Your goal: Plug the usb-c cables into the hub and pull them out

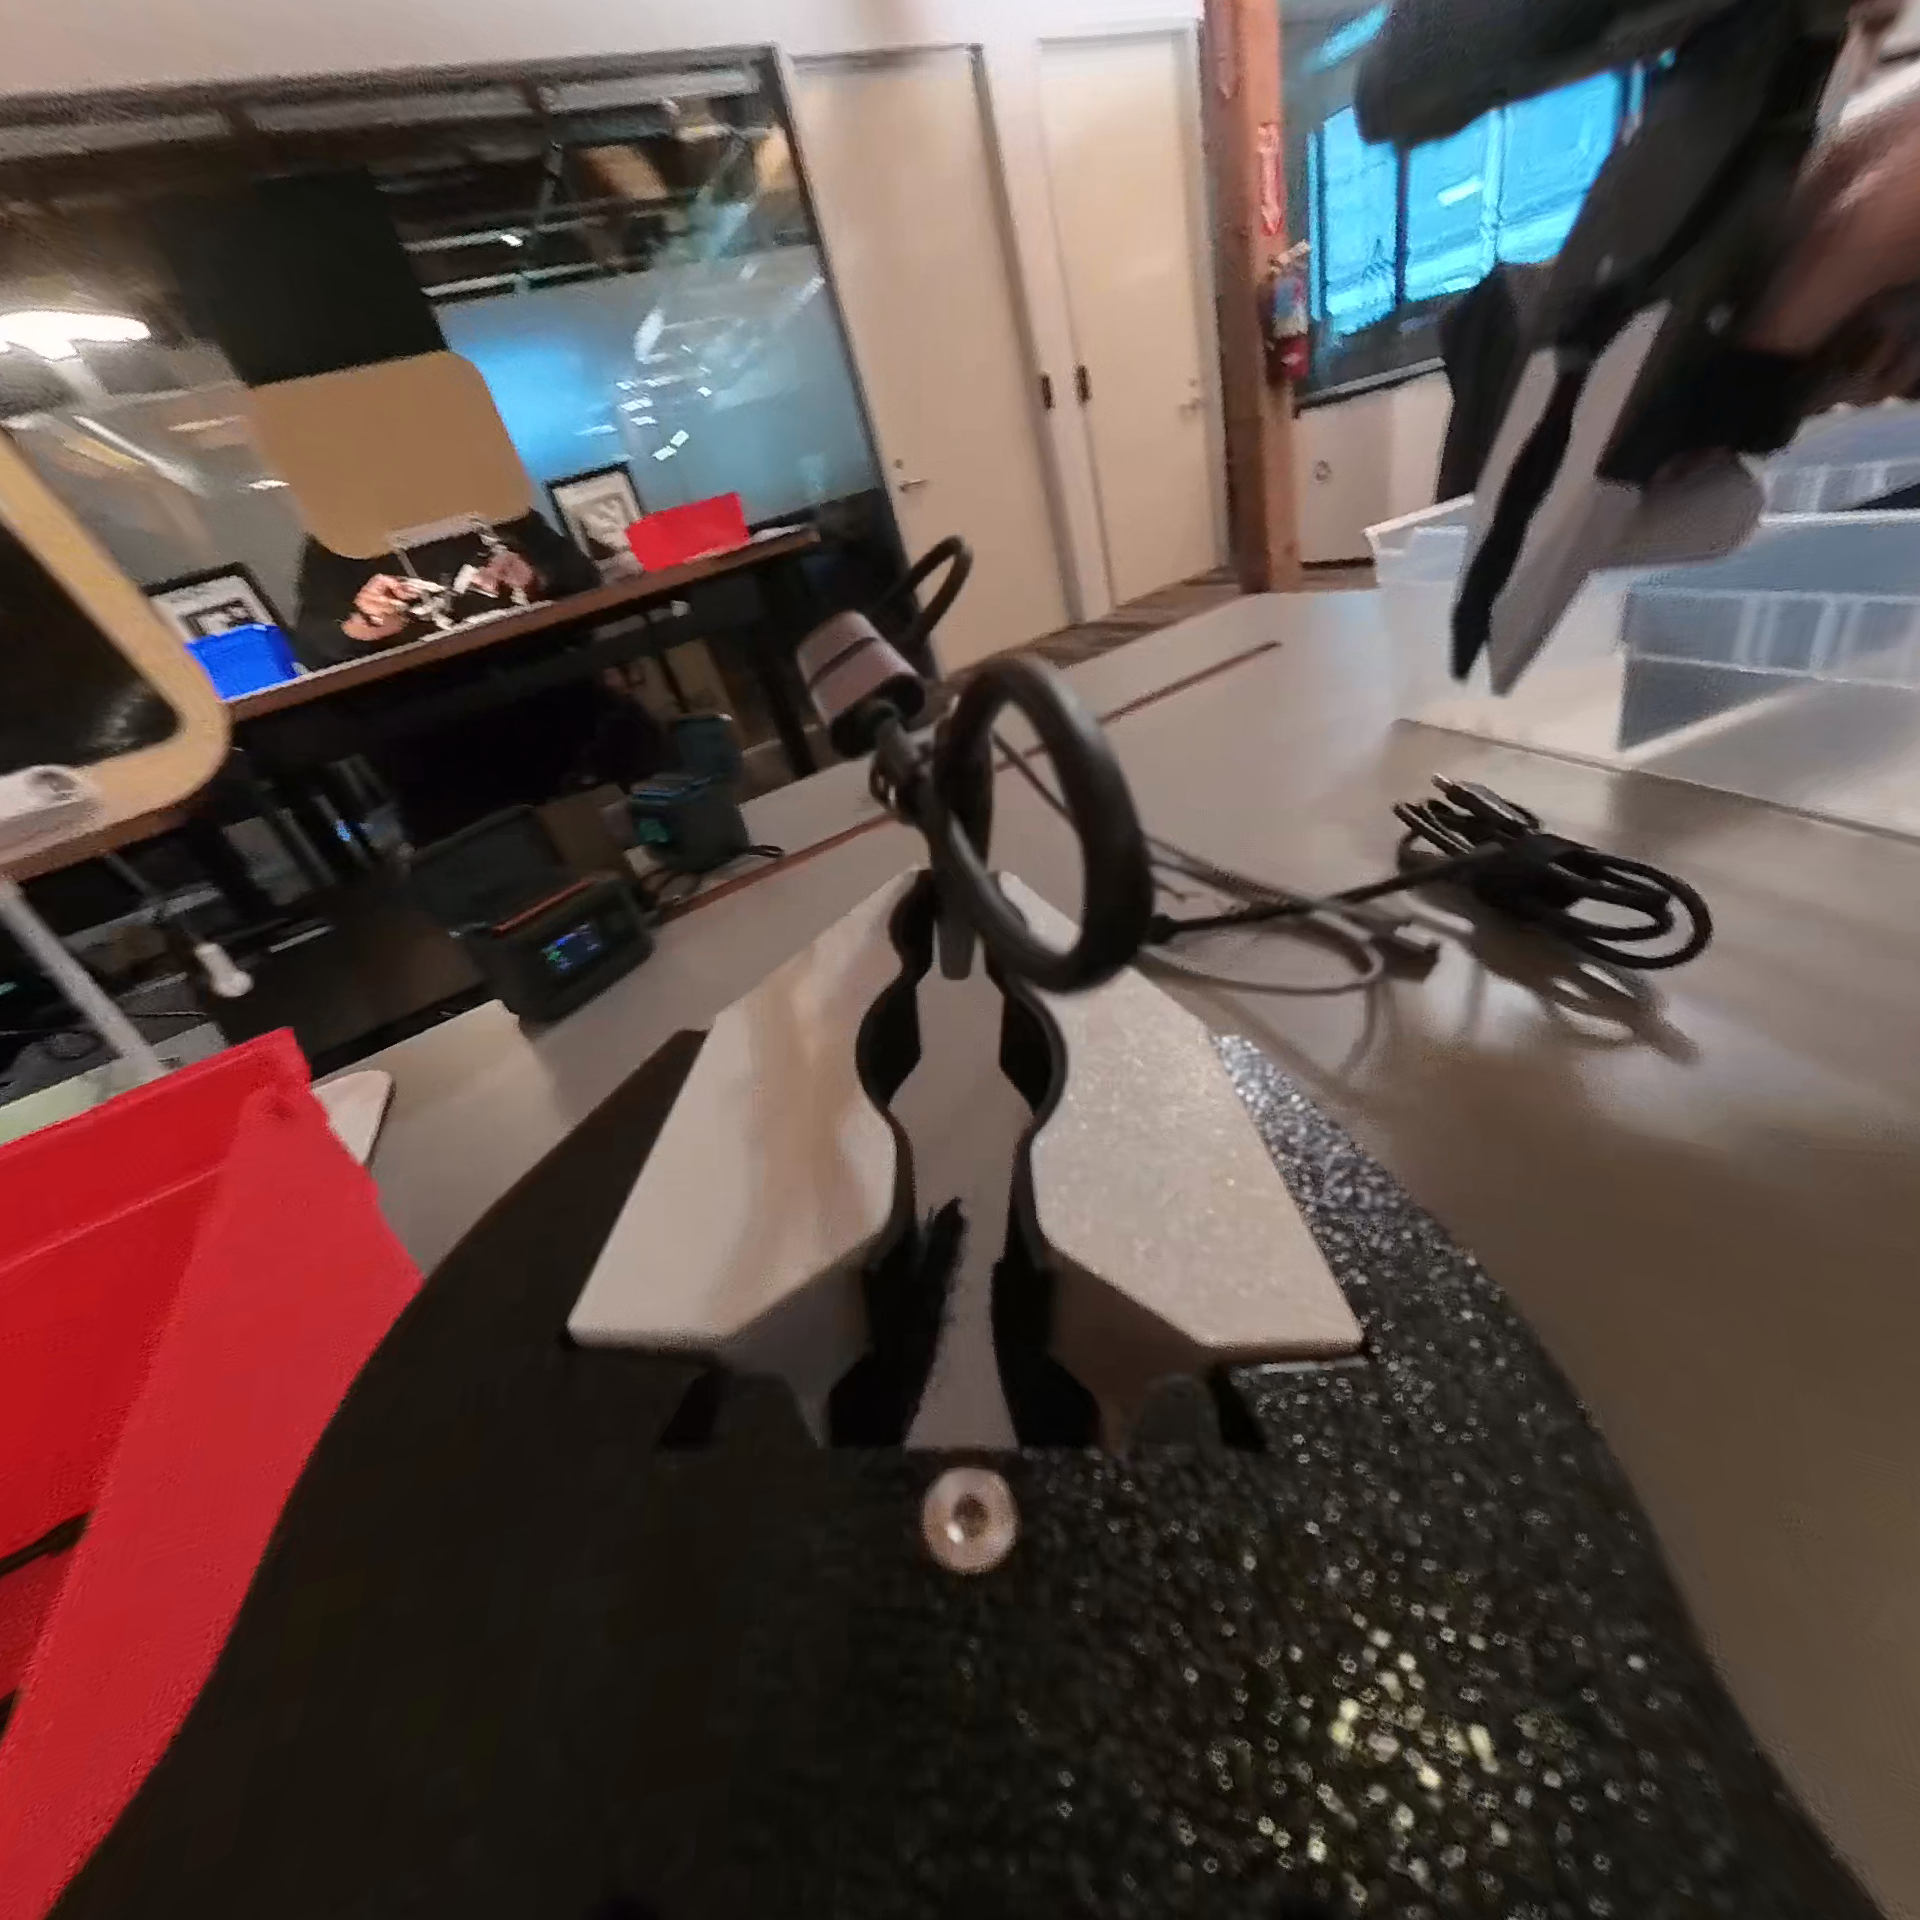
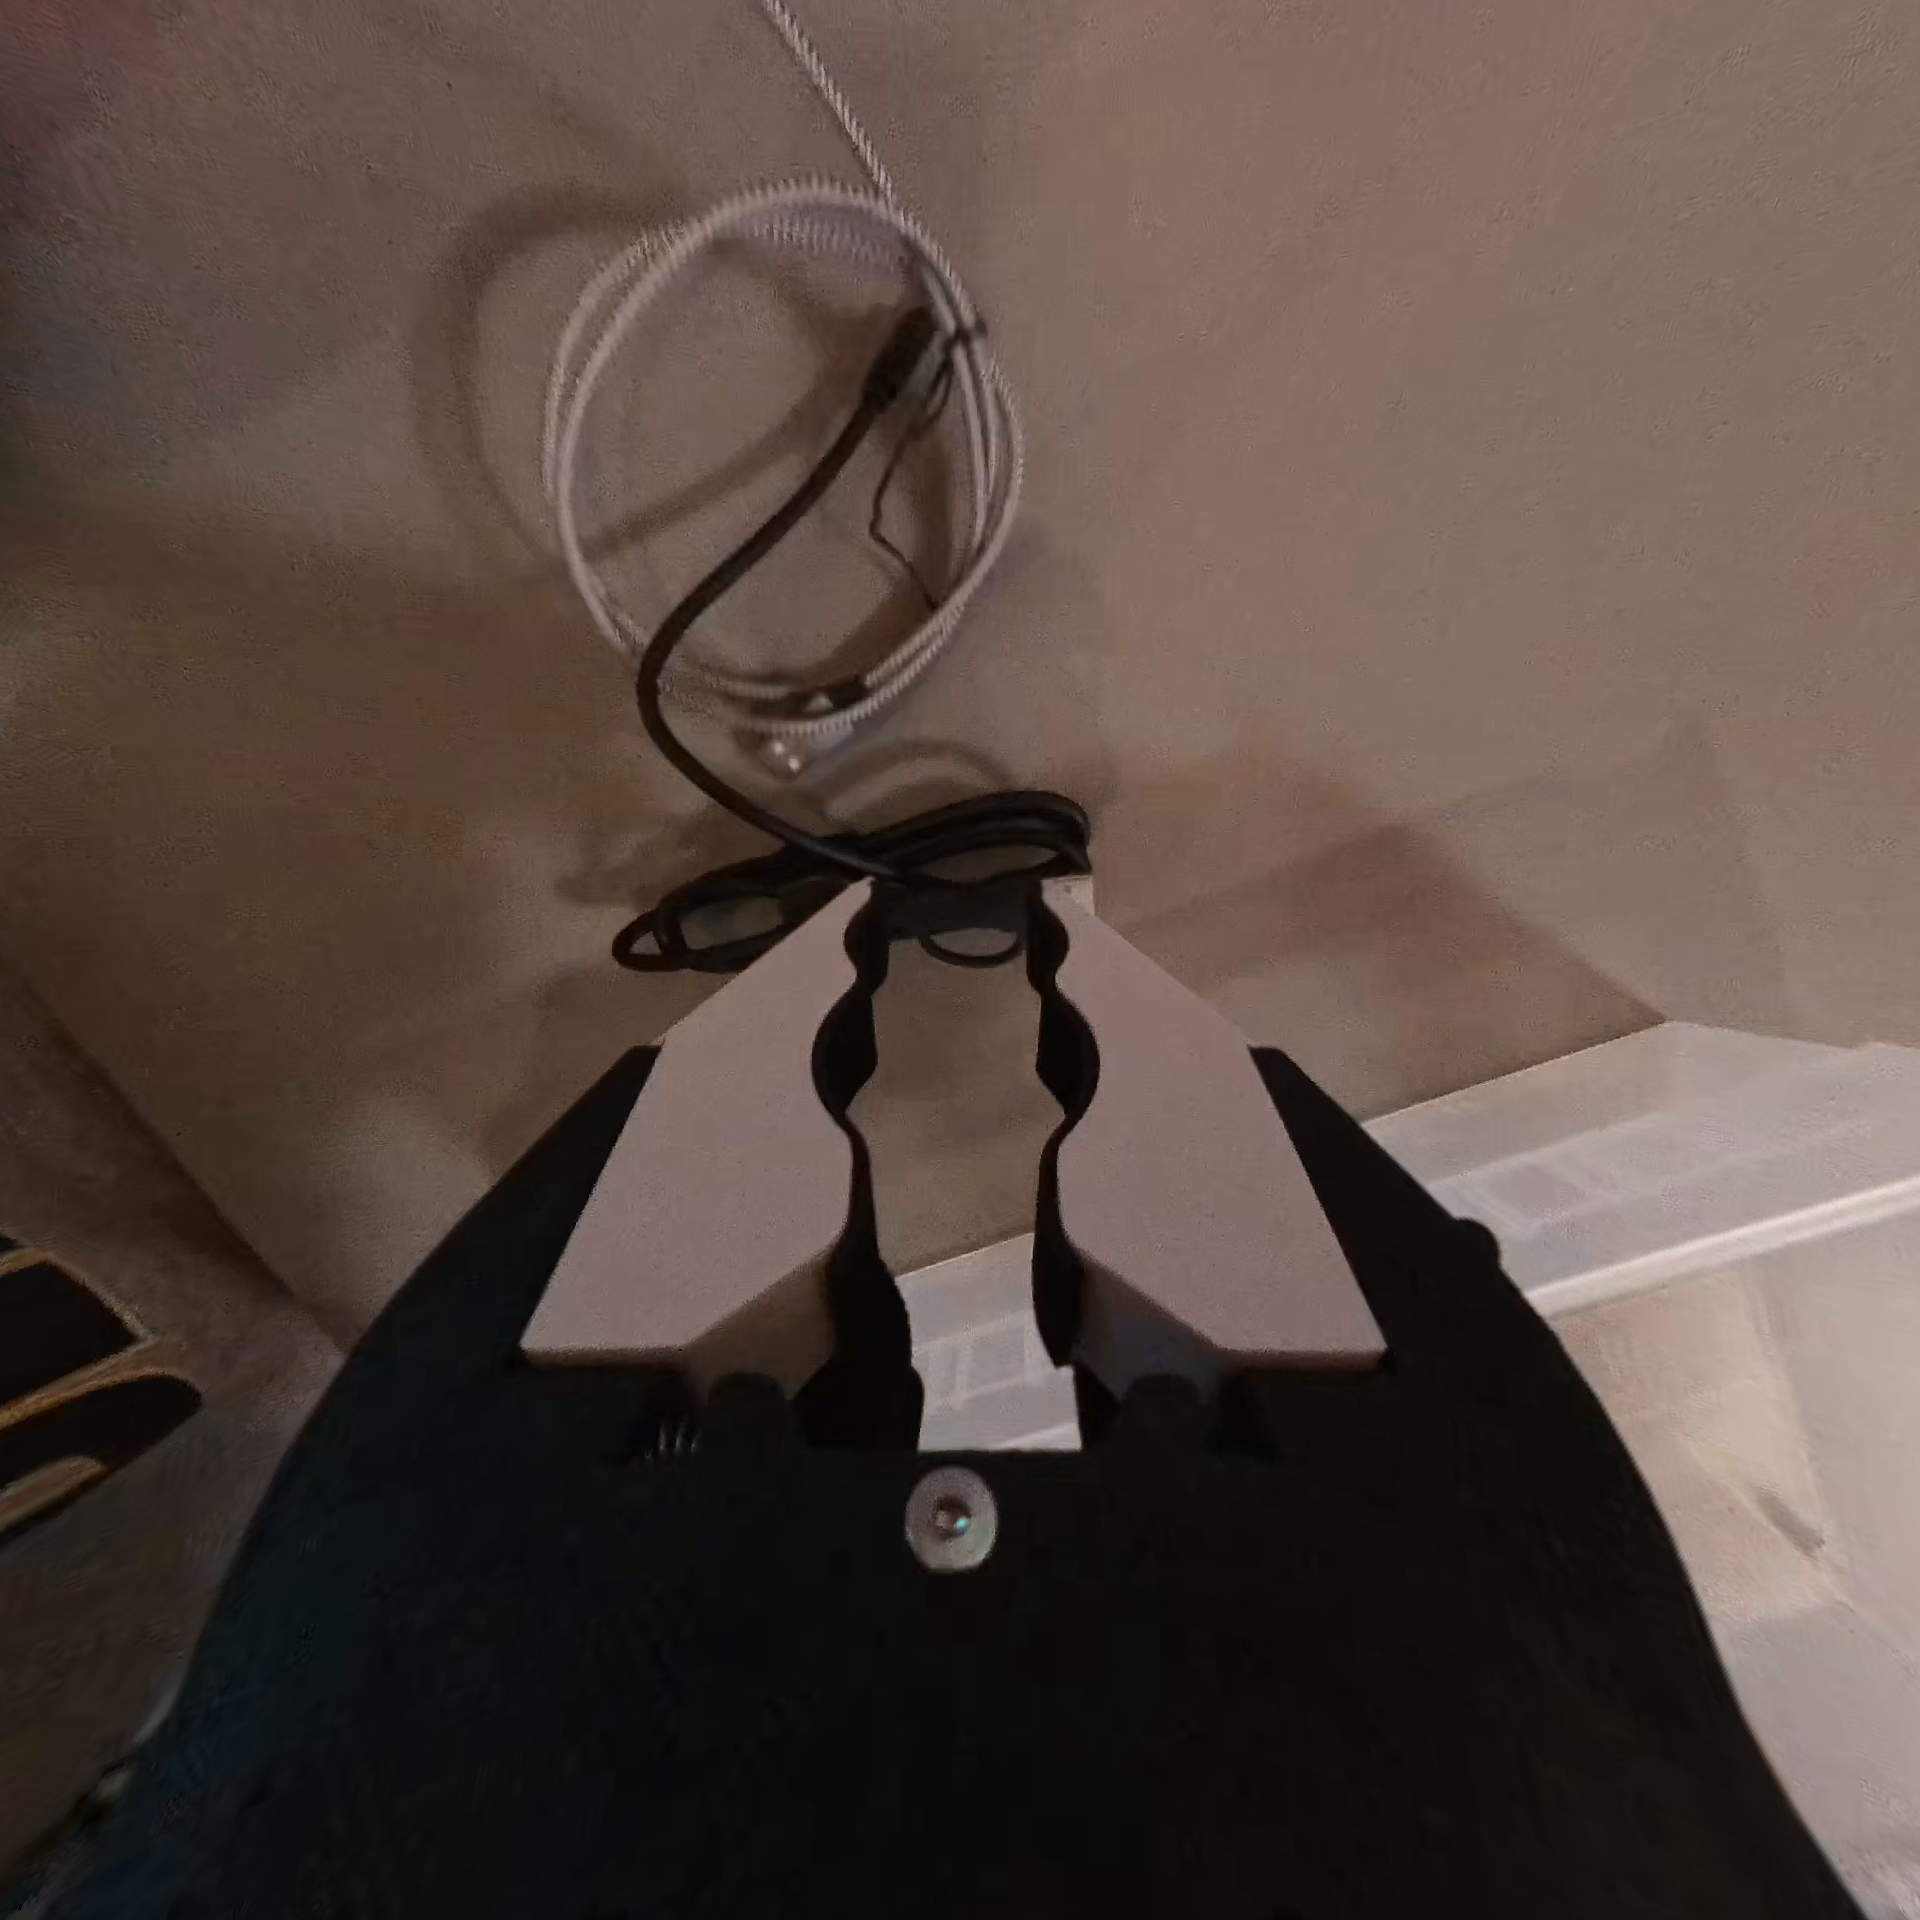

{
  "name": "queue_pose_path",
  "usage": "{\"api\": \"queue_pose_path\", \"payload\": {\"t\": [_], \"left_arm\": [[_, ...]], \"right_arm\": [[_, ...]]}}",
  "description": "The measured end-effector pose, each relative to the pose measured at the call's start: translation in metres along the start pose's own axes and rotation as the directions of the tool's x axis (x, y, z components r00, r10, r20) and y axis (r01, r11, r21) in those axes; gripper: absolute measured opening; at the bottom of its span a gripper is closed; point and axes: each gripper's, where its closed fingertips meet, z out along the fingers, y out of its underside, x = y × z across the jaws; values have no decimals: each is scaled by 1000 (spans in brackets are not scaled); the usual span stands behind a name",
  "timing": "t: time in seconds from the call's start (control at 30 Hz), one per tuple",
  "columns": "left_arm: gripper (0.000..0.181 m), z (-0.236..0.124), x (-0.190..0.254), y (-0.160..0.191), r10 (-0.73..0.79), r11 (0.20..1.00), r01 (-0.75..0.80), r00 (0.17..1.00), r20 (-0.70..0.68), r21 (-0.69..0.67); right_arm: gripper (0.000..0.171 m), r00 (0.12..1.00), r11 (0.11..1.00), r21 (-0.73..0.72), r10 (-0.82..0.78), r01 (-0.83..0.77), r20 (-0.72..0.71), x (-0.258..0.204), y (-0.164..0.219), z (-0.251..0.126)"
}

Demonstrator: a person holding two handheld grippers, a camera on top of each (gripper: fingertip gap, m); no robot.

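1. Left wrist view: left gripper [image 1: 961,914], jaws clenched on the hub's short lead [image 1: 951,831], is lifting the hub [image 1: 857,675] above the counter [image 1: 1558,1195].
2. Right gripper [image 2: 951,925], jaws released, is hovering over the black cable bundle [image 2: 935,842]; judging next, it needs to pinch a usb-c plug.

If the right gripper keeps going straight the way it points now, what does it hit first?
Most likely the bundled black cable, which lies on the table right past the open right gripper. Beyond it lies the coiled white cable. Depth is hard to judge, so the gap to the bundle is uncertain.

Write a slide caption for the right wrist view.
Open hand-held gripper above a bundled black cable and coiled white cable.
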Motion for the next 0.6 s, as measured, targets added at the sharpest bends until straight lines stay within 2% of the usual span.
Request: {"api": "queue_pose_path", "payload": {"t": [0.03,0.17,0.27,0.4,0.5,0.6], "left_arm": [[7,-3,-5,-2,-5,1000,5,1000,24,12],[6,-14,-23,-13,17,997,-26,991,131,73],[7,-17,-27,-16,48,994,-64,983,175,83],[6,-16,-26,-14,55,995,-68,984,169,71],[6,-14,-25,-11,40,997,-50,988,152,63],[6,-11,-22,-7,25,998,-31,992,123,47]], "right_arm": [[25,1000,1000,-13,-24,24,-16,0,-2,3],[24,982,986,11,-167,169,-87,0,-28,15],[20,975,974,53,-220,222,-44,-13,-53,29],[25,970,988,26,-156,154,187,-50,-63,61],[33,977,990,-50,-124,134,171,-48,-58,85],[32,979,994,-58,-84,97,186,-51,-59,96]]}}
